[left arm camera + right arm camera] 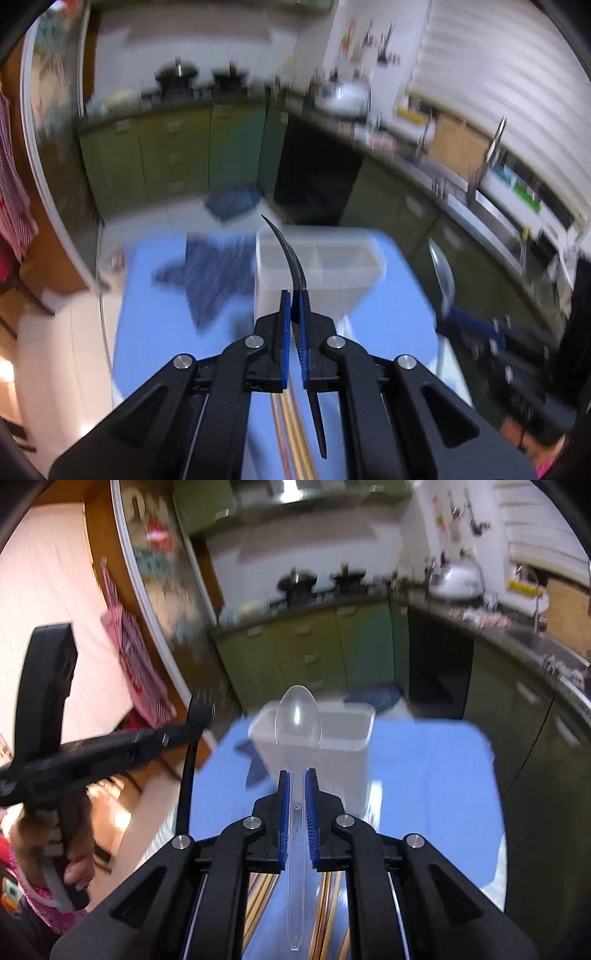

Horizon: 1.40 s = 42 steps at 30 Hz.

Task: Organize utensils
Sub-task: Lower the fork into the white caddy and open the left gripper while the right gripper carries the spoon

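Note:
My left gripper (pixel 294 295) is shut on a black plastic fork (pixel 291 254), seen edge-on, its curved head raised in front of a clear divided bin (pixel 354 258) on the blue table (pixel 155 332). In the right wrist view the left gripper (pixel 173 738) shows at the left with the black fork (pixel 199 710) upright. My right gripper (pixel 297 775) is shut on a clear plastic spoon (pixel 298 720), bowl up, in front of the same bin (pixel 347 727). The spoon (pixel 441 273) also shows at the right of the left wrist view.
A dark blue cloth (pixel 214 273) lies on the table left of the bin. Wooden chopsticks (pixel 291 435) lie below the grippers. Green kitchen cabinets (pixel 177 155), a stove with pots (pixel 177 74) and a sink counter (pixel 495 218) stand behind. Both views are motion-blurred.

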Each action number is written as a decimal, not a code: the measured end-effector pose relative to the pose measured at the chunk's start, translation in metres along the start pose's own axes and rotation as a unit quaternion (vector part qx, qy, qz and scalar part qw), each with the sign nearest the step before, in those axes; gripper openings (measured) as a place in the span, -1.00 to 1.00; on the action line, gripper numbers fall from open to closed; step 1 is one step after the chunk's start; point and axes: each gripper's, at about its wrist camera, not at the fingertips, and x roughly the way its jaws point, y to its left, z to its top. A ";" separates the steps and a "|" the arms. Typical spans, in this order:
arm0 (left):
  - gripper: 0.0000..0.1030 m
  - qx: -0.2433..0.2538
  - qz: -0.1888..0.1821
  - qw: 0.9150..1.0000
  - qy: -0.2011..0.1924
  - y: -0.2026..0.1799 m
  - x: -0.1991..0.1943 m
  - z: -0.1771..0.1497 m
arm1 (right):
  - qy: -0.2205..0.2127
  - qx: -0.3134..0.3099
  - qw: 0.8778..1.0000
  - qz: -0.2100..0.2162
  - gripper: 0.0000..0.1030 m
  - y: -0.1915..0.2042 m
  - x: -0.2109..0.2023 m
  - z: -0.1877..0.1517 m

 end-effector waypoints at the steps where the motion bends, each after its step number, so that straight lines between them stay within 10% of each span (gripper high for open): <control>1: -0.91 0.000 0.000 1.000 -0.023 -0.002 0.000 0.011 | -0.008 0.003 1.000 0.002 -0.82 -0.003 -0.010 0.005; 8: -0.91 0.019 0.037 0.991 -0.129 -0.018 0.043 0.064 | -0.039 0.015 0.999 0.001 -0.82 -0.018 -0.038 0.018; 16: -0.91 0.065 0.090 0.978 -0.177 -0.029 0.098 0.053 | -0.047 0.023 0.999 -0.006 -0.82 -0.033 -0.034 0.019; 42: -0.48 0.077 0.069 0.986 -0.129 0.006 0.047 -0.031 | -0.180 0.035 0.981 -0.069 -0.82 -0.052 0.092 0.131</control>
